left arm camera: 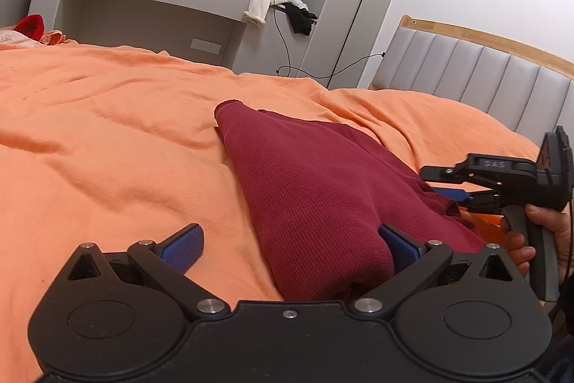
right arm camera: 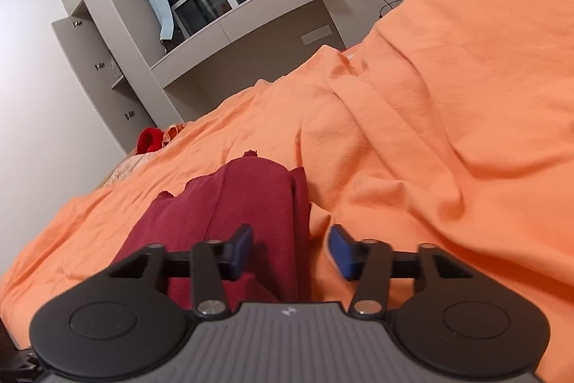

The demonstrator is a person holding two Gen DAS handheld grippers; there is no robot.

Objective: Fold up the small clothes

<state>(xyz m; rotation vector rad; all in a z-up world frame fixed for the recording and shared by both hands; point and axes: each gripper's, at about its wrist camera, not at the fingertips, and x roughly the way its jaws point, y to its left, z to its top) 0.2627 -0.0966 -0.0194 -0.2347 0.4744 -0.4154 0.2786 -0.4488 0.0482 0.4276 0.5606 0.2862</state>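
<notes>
A: Maroon knit garment [left arm camera: 305, 189] lies on the orange bedsheet [left arm camera: 107, 131], already doubled lengthwise, long and narrow, running away toward the window side.

B: Tools?

A: Left tool [left arm camera: 290, 248] spread wide, one blue pad on the sheet, the other against the garment's near fold; nothing gripped. Right tool [right arm camera: 291, 251] parted too, straddling the garment's right edge, empty.

B: Step?

A: Looks mid-fold, between grasps. Judgement: next comes pinching the near end with both tools and carrying it over toward the far end, keeping the edges aligned.

B: Risk?

A: Catching sheet with cloth.
</notes>
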